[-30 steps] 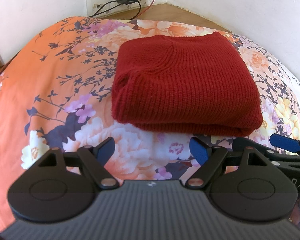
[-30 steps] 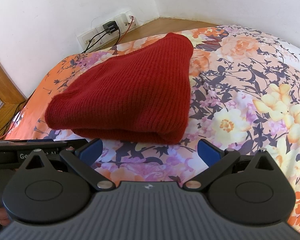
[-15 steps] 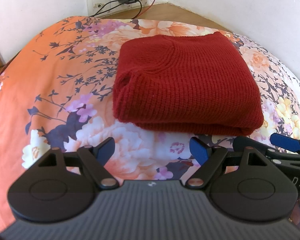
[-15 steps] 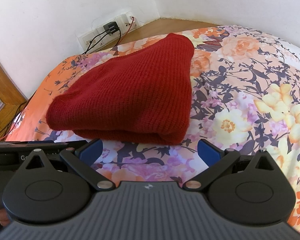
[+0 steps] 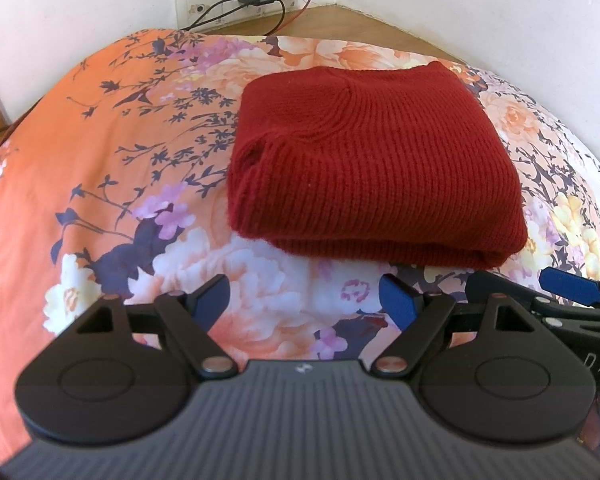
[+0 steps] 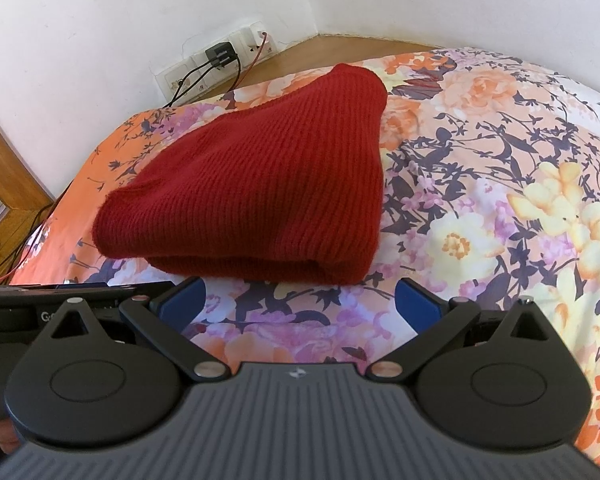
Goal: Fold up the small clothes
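A folded red sweater [image 5: 376, 176] lies on a flowered bedspread [image 5: 112, 184], just ahead of the left gripper [image 5: 306, 296] and right gripper [image 6: 300, 300], both spread wide and empty.

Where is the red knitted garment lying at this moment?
The red knitted garment lies folded on the floral bedsheet, just beyond both open grippers, right of centre in the left wrist view.

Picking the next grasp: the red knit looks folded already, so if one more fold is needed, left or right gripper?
Left, marginally. The red knit lies ahead-right of the open left gripper, its loose layered edge on that side.
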`<state>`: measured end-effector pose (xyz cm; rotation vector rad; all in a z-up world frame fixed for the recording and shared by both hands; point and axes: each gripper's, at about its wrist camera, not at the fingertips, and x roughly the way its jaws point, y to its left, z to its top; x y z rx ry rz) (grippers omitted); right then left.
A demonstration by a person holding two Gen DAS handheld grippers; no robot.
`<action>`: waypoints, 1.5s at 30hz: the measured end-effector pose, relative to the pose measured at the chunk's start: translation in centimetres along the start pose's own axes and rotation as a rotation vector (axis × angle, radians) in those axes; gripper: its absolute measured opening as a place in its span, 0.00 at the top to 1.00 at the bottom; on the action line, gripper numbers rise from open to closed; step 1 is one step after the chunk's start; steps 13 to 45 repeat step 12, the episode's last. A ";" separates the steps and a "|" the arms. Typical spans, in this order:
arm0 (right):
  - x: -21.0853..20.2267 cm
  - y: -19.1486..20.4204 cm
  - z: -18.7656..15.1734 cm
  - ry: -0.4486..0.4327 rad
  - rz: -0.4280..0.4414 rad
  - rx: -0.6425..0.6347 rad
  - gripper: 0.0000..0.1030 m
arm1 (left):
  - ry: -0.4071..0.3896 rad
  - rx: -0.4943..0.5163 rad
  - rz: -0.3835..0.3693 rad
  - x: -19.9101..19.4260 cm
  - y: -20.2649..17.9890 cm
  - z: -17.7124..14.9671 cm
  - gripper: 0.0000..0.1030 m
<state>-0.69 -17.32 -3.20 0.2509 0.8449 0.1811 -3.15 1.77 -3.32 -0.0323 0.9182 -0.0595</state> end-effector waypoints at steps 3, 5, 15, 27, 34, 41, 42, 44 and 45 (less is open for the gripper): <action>0.0 0.0 0.0 0.001 0.001 0.000 0.00 | 0.000 0.000 0.000 0.0 0.0 0.0 0.19; 0.0 0.0 0.0 0.000 0.001 -0.001 0.00 | 0.000 0.000 0.000 0.0 0.0 0.0 0.19; -0.1 0.0 -0.1 -0.002 -0.002 0.004 0.00 | 0.002 -0.015 -0.018 0.0 0.3 -0.2 0.19; -0.1 0.0 -0.1 -0.002 -0.002 0.004 0.00 | 0.002 -0.015 -0.018 0.0 0.3 -0.2 0.19; -0.1 0.0 -0.1 -0.002 -0.002 0.004 0.00 | 0.002 -0.015 -0.018 0.0 0.3 -0.2 0.19; -0.1 0.0 -0.1 -0.002 -0.002 0.004 0.00 | 0.002 -0.015 -0.018 0.0 0.3 -0.2 0.19; -0.1 0.0 -0.1 -0.002 -0.002 0.004 0.00 | 0.002 -0.015 -0.018 0.0 0.3 -0.2 0.19; -0.1 0.0 -0.1 -0.002 -0.002 0.004 0.00 | 0.002 -0.015 -0.018 0.0 0.3 -0.2 0.19; -0.1 0.0 -0.1 -0.002 -0.002 0.004 0.00 | 0.002 -0.015 -0.018 0.0 0.3 -0.2 0.19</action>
